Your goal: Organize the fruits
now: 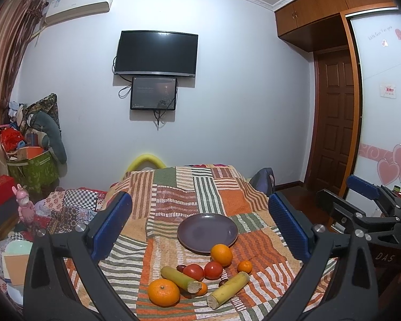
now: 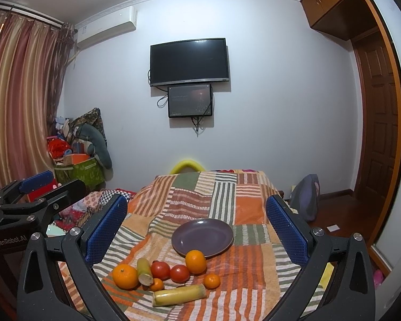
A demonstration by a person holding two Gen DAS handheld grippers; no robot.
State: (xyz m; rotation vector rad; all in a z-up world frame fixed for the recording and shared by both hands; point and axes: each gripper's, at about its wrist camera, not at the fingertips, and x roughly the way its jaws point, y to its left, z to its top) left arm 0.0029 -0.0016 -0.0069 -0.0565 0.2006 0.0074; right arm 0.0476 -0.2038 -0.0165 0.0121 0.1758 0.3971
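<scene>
Between left tongs' (image 1: pixel 200 224) wide-spread fingers: purple plate (image 1: pixel 208 232), oranges, tomatoes, two cane pieces on patchwork cloth (image 1: pixel 173 187). Right tongs (image 2: pixel 196 226) also wide, holding nothing.

Black tongs (image 1: pixel 200 230), blue mesh pads (image 1: pixel 112 224), silver screws (image 1: pixel 80 227)

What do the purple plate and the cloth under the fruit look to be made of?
Plate: probably glazed ceramic or stoneware, judging by its smooth, softly shiny surface and thick rim. Cloth: woven or quilted fabric, matte, with visible folds and a printed patchwork of stripes.
</scene>
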